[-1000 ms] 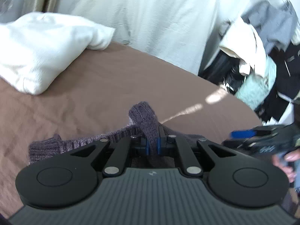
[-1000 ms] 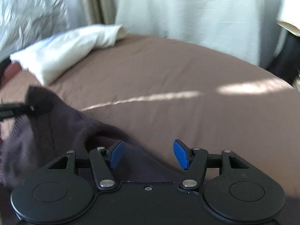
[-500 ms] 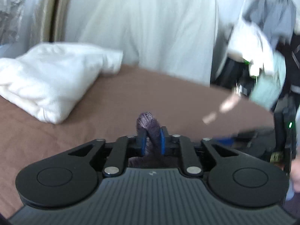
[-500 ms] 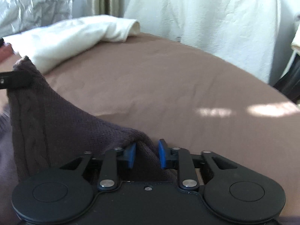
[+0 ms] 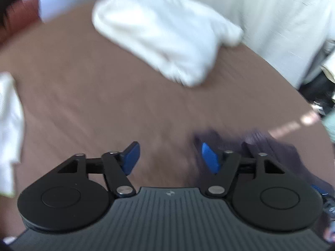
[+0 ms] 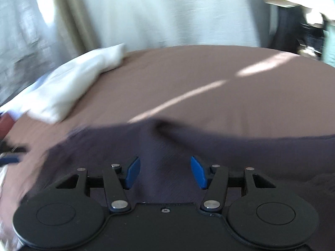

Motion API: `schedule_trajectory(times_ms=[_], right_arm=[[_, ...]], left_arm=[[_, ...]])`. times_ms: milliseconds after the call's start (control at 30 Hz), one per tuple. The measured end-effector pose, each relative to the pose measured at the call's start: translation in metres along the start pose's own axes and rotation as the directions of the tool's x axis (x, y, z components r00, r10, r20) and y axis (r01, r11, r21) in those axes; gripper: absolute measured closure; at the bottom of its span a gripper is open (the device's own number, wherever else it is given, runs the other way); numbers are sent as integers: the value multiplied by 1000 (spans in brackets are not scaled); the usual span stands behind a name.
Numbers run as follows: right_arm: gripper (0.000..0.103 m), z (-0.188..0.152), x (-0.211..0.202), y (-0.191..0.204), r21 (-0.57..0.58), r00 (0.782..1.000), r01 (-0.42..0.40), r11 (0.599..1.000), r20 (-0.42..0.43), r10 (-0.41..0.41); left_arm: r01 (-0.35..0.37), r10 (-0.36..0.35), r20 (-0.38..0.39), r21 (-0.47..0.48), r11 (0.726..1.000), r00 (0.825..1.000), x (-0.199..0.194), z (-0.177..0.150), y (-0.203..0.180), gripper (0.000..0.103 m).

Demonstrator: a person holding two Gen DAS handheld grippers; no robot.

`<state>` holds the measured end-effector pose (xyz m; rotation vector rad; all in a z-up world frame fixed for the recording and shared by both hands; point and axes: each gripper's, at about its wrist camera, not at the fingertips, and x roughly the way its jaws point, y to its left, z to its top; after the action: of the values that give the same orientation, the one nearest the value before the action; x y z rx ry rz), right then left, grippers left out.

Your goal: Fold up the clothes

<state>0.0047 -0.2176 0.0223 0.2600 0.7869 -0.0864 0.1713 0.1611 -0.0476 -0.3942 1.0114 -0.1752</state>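
A dark purple knit sweater (image 6: 209, 144) lies spread on the brown bed cover (image 6: 199, 73). In the right wrist view it fills the lower half, and my right gripper (image 6: 165, 174) hangs over it with its jaws opening and its blue pads clear of the cloth. In the left wrist view the sweater (image 5: 272, 146) lies blurred at the lower right, behind the right finger. My left gripper (image 5: 169, 156) has its jaws opening too, with only bare brown cover between the pads.
A folded white garment (image 5: 167, 37) lies on the bed's far side, also seen as the white garment (image 6: 69, 87) at left. Another white cloth (image 5: 8, 125) sits at the left edge. Pale curtains (image 6: 146, 10) and a clothes pile (image 5: 322, 96) border the bed.
Both grippers let go of the purple sweater and their jaws spread. The left gripper swung left, off the sweater, over bare cover. The sweater dropped flat on the bed.
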Motion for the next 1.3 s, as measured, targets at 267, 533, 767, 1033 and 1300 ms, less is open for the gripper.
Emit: schedule_trajectory(times_ms=[267, 533, 767, 1033, 1300], right_arm=[[43, -56, -30, 57, -195, 971, -239, 951, -59, 231], [43, -74, -37, 87, -264, 963, -265, 928, -125, 240], [43, -86, -47, 90, -237, 953, -299, 924, -132, 274], [41, -87, -56, 113, -329, 958, -287, 899, -119, 263], [29, -71, -28, 141, -376, 965, -263, 888, -109, 240]], left_arm=[[76, -70, -135, 42, 996, 988, 7, -45, -11, 33], [211, -191, -234, 63, 975, 953, 33, -77, -44, 50], [282, -253, -218, 115, 953, 943, 33, -74, -55, 82], [477, -459, -211, 41, 878, 863, 27, -62, -60, 82], [551, -528, -202, 78, 831, 825, 23, -60, -65, 82]])
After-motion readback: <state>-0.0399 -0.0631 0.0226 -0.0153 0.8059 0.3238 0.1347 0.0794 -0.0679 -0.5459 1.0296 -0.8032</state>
